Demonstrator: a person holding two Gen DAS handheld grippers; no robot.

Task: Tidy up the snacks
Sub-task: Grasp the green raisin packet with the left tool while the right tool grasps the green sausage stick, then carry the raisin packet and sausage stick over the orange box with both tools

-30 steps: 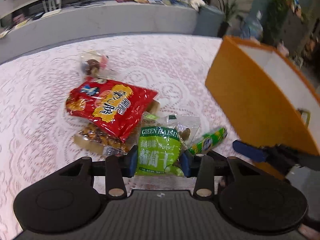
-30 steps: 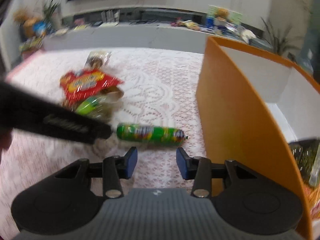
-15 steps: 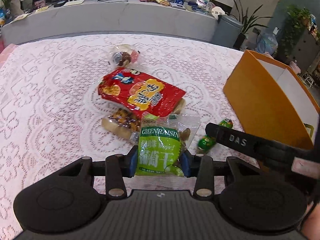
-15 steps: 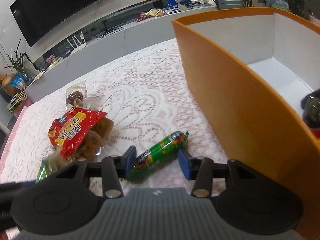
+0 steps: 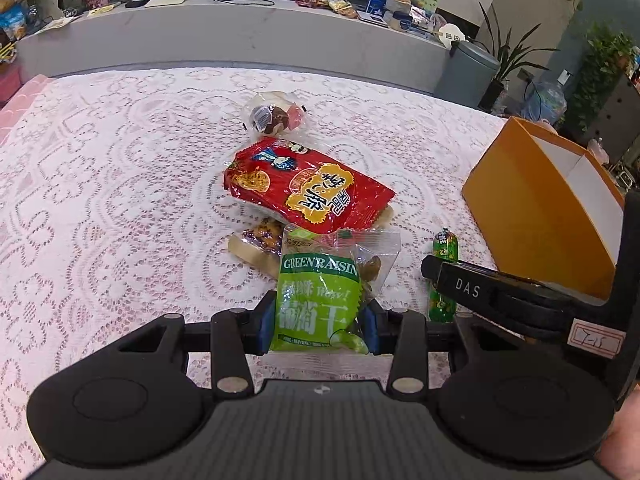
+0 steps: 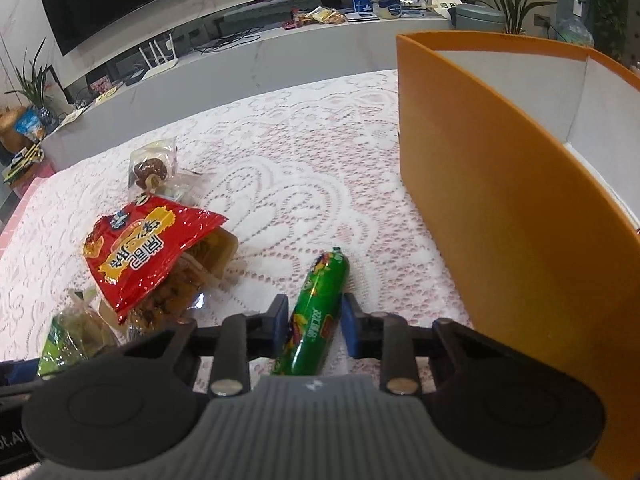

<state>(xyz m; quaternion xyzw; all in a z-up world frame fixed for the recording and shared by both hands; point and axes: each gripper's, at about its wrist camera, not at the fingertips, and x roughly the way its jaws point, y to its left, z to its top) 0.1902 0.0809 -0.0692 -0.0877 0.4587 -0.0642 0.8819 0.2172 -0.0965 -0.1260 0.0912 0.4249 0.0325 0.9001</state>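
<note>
My left gripper [image 5: 318, 326] is shut on a green raisin bag [image 5: 318, 300] and holds it over the lace tablecloth. A red snack bag [image 5: 306, 190] lies on a nut-bar pack [image 5: 260, 240] just beyond it. My right gripper [image 6: 314, 322] straddles a green sausage stick [image 6: 316, 312] lying on the cloth; its jaws stand close on both sides, and contact is unclear. The sausage also shows in the left wrist view [image 5: 444, 276], partly behind the right gripper's finger. An orange box [image 6: 500, 216] with a white inside stands to the right.
A clear pack with a chocolate ball [image 5: 272, 118] lies farther back on the cloth. A grey counter [image 5: 240, 40] with clutter runs behind the table. A bin [image 5: 466, 74] and plants stand at the far right.
The right gripper has come down over the sausage, which now lies lengthwise between its jaws. The left gripper has drawn back, still holding the raisin bag.
</note>
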